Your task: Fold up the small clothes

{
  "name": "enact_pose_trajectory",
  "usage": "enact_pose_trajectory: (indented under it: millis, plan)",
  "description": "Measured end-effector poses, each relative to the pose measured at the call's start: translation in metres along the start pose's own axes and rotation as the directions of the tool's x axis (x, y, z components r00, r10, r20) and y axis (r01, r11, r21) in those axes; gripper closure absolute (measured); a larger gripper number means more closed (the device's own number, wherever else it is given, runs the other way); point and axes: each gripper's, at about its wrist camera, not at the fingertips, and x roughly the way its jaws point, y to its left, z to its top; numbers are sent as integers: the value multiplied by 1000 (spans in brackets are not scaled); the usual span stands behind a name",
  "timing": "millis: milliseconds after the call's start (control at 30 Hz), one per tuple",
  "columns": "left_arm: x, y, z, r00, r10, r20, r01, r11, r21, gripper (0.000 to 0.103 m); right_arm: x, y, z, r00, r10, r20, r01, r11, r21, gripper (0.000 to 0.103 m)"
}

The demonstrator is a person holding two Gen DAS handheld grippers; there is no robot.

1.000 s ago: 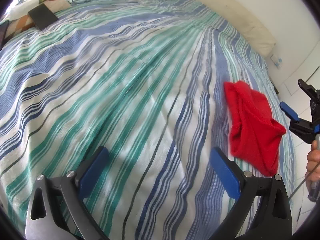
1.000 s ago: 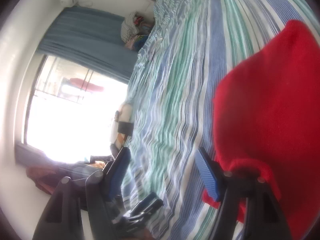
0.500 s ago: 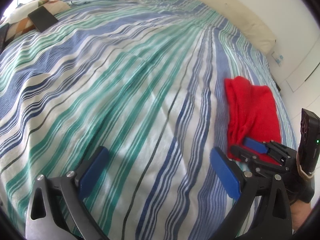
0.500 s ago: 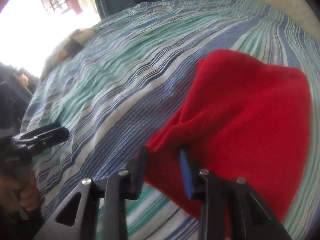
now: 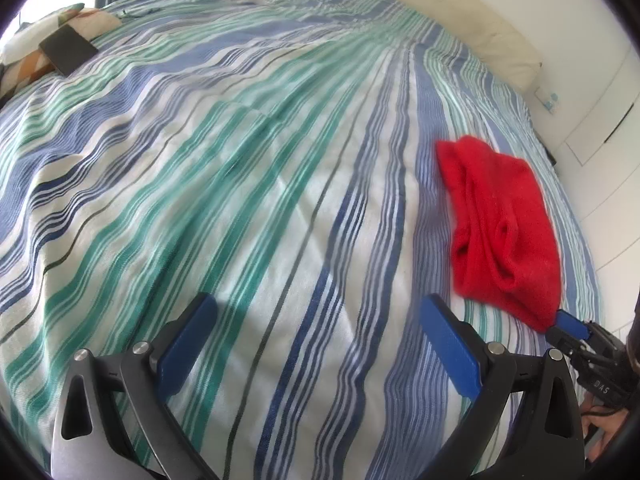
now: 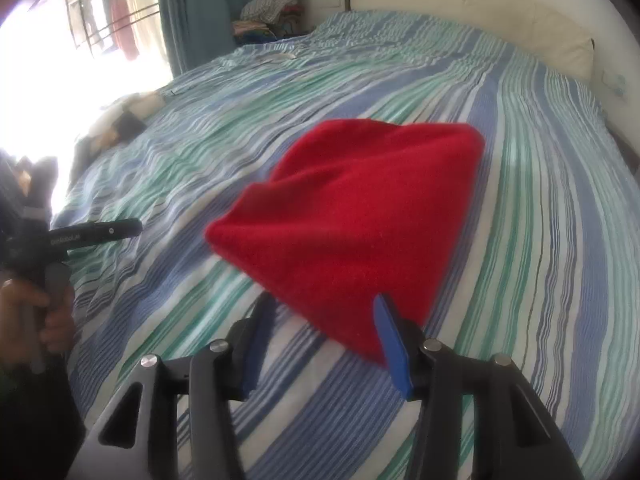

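On the striped bedcover (image 5: 248,184), toward its right-hand edge as the left wrist camera sees it, lies the red garment (image 5: 500,224), a small fleecy piece bunched into soft ridges along its length. From the right wrist camera the same red garment (image 6: 352,216) fills the middle of the view, its nearest corner reaching down between the blue pads of the right gripper (image 6: 320,330). Those jaws are opening at this moment; the cloth sits between them, the right pad close against its edge and the left pad standing clear of it, so no grip shows. Left of the garment, well apart from it, the left gripper (image 5: 320,338) hangs over bare stripes with its jaws spread wide and nothing between them; in the right wrist view the left gripper (image 6: 96,232) shows side-on at the frame's edge, carried by a hand (image 6: 36,316). Beyond the garment, at the far end of the bedcover, runs a pale cream headboard (image 6: 472,12), with a heap of folded clothes (image 6: 272,12) beside a teal curtain (image 6: 216,12). Far to the garment's left, at the bedcover's corner, sits a patterned pillow (image 5: 60,40) with a dark flat object on it.
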Motion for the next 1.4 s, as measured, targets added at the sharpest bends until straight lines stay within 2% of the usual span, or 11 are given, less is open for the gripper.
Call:
enact_pose_trajectory:
  millis: [100,300,400,500,600,767,1000,1067,1133,1233,1400]
  plan:
    - [3,-6,-7,999,39,-9,-38,998,53,2,30,-9,-20,997,23,-74,-20,999,43,51]
    - [-2,-18,-14,996,83,-9,-81,988,131,2,4,2,-36,997,82,14,-83,991,108,50]
    - [-25,-38,-9,996,-92,12,90,988,124,1,-16,-1,-51,997,57,59,-64,991,115,44]
    - [-30,-73,16,960,-281,-4,280,954,110,1,-35,-23,-57,992,35,120,-58,979,195,33]
    - [-1,-119,48,938,-338,-79,346,927,146,1,-36,-58,-43,988,36,149,-77,956,285,32]
    - [74,-151,68,986,-121,-118,151,942,300,2,-8,-106,15,983,83,166,-139,923,359,32]
    - [113,-138,84,976,-90,-199,138,959,246,1,84,-142,47,959,275,71,-272,816,511,33]
    - [122,-140,80,959,-131,-251,187,958,216,10,100,-137,45,943,320,90,-318,787,528,54]
    - [123,-147,77,935,-200,-291,263,945,196,70,100,-122,49,970,238,47,-231,848,477,67]
    - [99,-164,87,960,-154,-232,213,943,255,82,81,-82,68,999,43,9,-44,959,280,74]
    - [28,-185,123,962,-254,-101,273,914,300,82,23,-57,108,989,-16,145,-6,989,149,76]
